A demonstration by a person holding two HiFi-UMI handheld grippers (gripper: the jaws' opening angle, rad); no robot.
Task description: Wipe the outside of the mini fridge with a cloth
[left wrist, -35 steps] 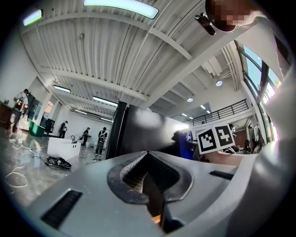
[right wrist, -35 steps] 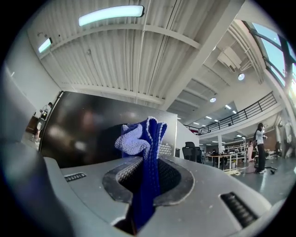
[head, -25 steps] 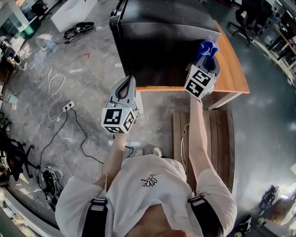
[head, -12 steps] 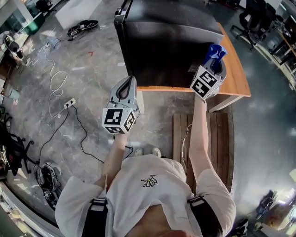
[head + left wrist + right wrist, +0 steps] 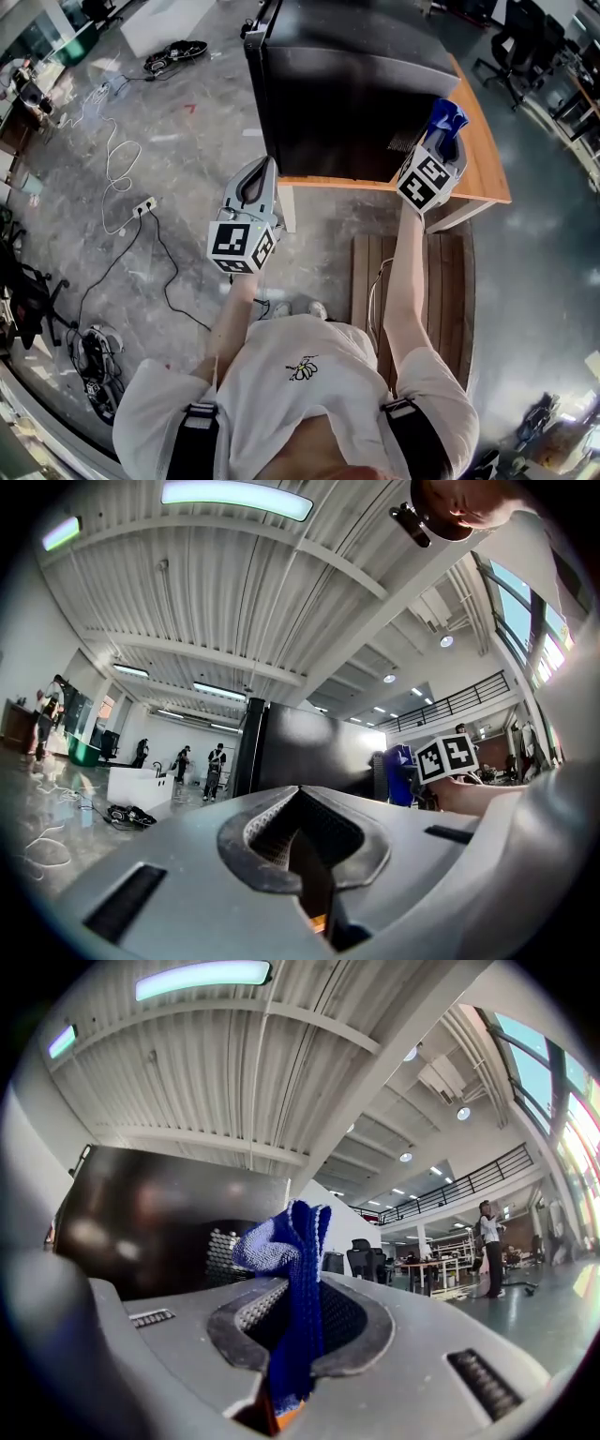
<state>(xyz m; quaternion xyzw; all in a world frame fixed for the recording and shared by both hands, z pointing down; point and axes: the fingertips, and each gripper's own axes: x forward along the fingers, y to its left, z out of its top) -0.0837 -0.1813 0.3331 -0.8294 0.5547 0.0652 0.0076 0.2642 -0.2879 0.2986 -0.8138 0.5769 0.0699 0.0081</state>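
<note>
Mini fridge (image 5: 347, 94): black, glossy, boxy, on the wooden table (image 5: 483, 164) ahead of the person. There's a perforated vent grille (image 5: 405, 141) low on the face nearest the cloth (image 5: 446, 114). The cloth is blue knit, bunched, sticking up out of the right gripper (image 5: 441, 136), whose jaws clamp its lower part. It sits just beside the fridge's right side, contact unclear. Left gripper (image 5: 255, 178): jaws together, nothing in them, off the fridge. For the wipe, press the free fold flat on the panel, not the gripper plastic. Use long overlapping strokes and skirt the grille so the knit doesn't snag.
</note>
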